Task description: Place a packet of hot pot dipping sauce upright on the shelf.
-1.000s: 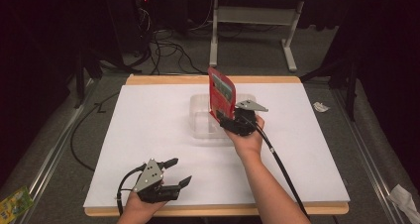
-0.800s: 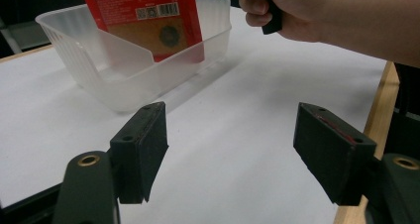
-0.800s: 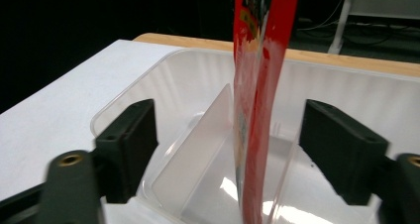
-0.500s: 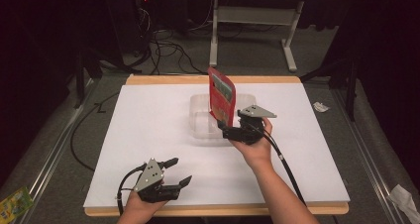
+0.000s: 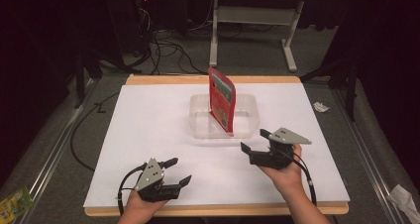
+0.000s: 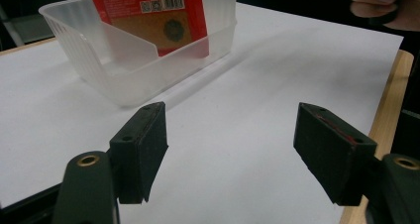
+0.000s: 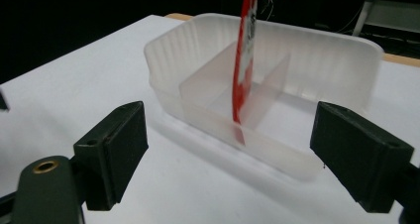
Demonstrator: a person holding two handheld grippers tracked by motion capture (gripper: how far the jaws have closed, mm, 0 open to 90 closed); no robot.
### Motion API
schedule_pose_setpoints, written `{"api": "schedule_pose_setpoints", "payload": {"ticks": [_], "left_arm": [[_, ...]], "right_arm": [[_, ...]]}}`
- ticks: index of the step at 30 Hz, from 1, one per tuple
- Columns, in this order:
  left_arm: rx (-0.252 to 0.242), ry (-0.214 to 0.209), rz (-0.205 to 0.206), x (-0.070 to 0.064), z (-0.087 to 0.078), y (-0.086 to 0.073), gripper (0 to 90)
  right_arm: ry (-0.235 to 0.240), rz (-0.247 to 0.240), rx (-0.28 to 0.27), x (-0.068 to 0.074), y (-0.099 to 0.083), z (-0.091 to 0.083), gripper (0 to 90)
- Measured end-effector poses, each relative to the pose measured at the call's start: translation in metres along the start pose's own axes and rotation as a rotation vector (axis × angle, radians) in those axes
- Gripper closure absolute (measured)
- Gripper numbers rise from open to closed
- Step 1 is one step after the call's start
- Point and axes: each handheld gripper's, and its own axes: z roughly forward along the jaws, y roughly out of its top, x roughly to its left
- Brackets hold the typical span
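Red pouch parked upright in the clear bin — both grippers empty and off it.

The red pouch [image 5: 221, 101] stands on edge inside the clear plastic bin [image 5: 200, 127], which sits toward the far edge of the white table [image 5: 148, 115], about midway between its left and right edges. In the right gripper view the pouch [image 7: 244, 55] leans against the divider [image 7: 208, 87], which I judge is what holds it vertical with nothing gripping it. My right gripper [image 5: 253, 143] hangs just off the bin's near right corner, jaws spread wide, holding nothing. My left gripper [image 5: 177, 172] rests by the near edge, left of centre, well apart from the bin — jaws wide too, empty. I read the placing as done.
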Motion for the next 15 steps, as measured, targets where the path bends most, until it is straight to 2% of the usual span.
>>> {"api": "schedule_pose_setpoints", "payload": {"ticks": [1,3,8,10,12,15], "left_arm": [[0.003,0.001,0.001,0.000,0.000,0.000,29.5],[0.006,0.000,0.000,-0.001,0.002,0.000,29.5],[0.015,-0.006,-0.011,-0.002,0.006,-0.001,29.3],[0.024,-0.008,-0.011,-0.004,0.008,-0.002,29.3],[0.028,-0.009,-0.010,-0.005,0.009,-0.002,29.2],[0.033,-0.010,-0.013,-0.006,0.012,-0.001,29.1]], "right_arm": [[0.000,0.000,0.000,0.000,0.000,0.000,15.0],[-0.015,-0.010,0.001,-0.006,-0.013,-0.019,15.0],[-0.057,-0.018,0.014,-0.020,-0.040,-0.051,14.9],[-0.078,-0.023,0.016,-0.028,-0.055,-0.064,15.2],[-0.079,0.000,0.034,-0.036,-0.067,-0.069,15.1],[-0.085,0.010,0.030,-0.039,-0.068,-0.070,15.0]]}}
